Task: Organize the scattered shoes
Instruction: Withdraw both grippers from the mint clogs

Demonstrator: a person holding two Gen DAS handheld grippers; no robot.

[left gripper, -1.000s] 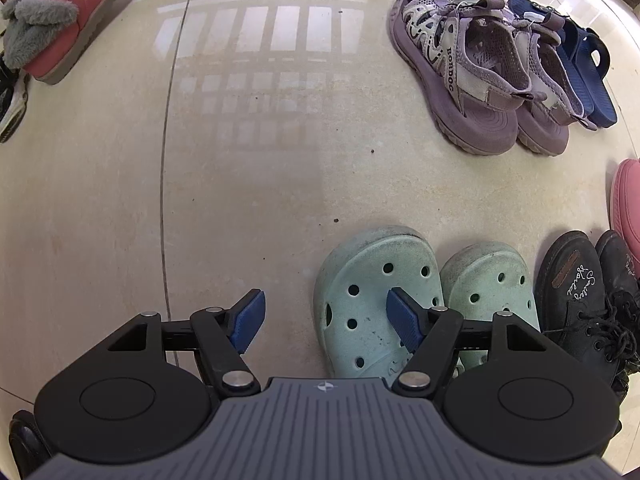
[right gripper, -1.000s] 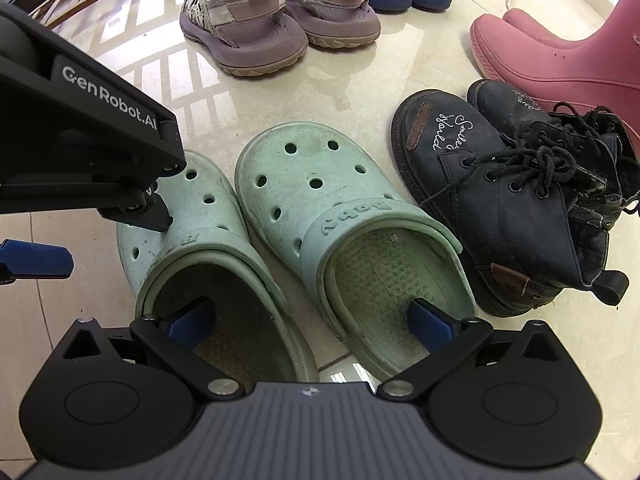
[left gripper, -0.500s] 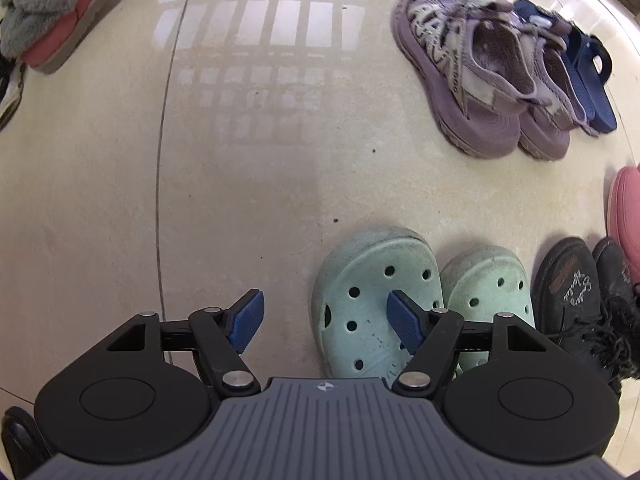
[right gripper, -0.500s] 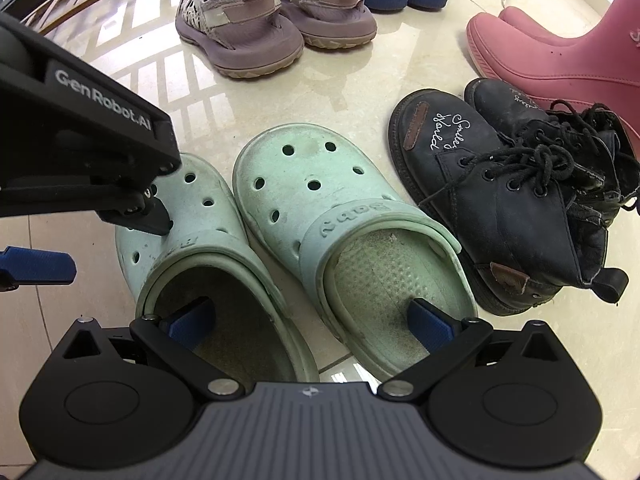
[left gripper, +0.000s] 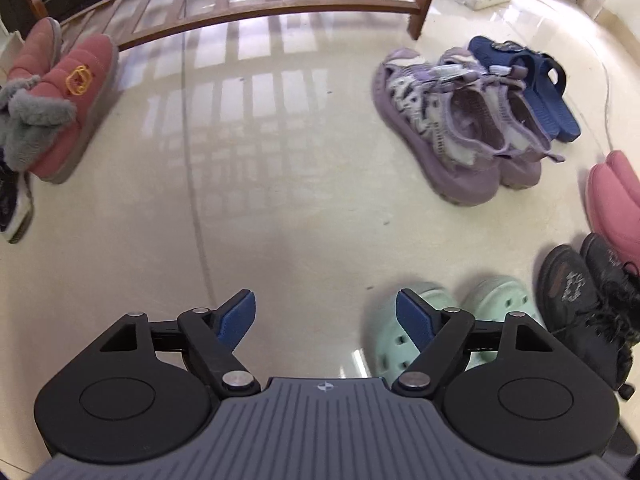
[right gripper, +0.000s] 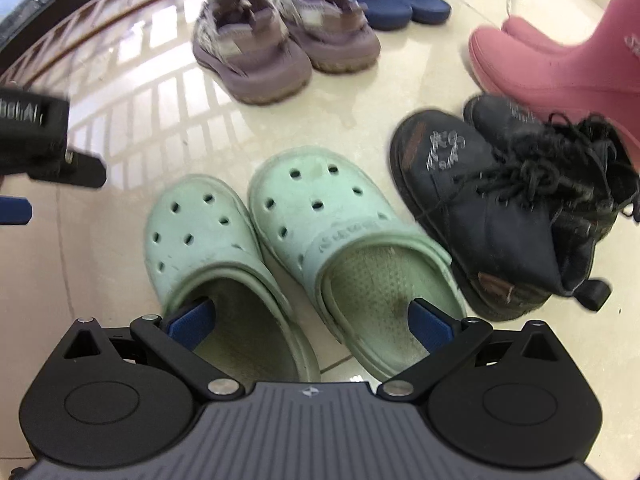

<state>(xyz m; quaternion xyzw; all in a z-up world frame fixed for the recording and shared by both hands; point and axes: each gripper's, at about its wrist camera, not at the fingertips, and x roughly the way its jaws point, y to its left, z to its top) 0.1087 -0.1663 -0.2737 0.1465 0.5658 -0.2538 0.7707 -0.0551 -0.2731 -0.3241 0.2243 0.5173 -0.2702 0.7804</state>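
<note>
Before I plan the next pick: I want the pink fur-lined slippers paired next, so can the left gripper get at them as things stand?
Probably yes. The left gripper is open and holds nothing, and only bare floor lies between it and the pink slippers at the far left. It is still well short of them.

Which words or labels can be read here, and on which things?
Left gripper: white lettering on its body, cut off and blurred, unreadable.
Right clog: raised strap lettering, too blurred.
Black boot: white script on toe, blurred.
Pink slipper: yellow emblem, no text.
Rain boot: white mark, cut off.
</note>
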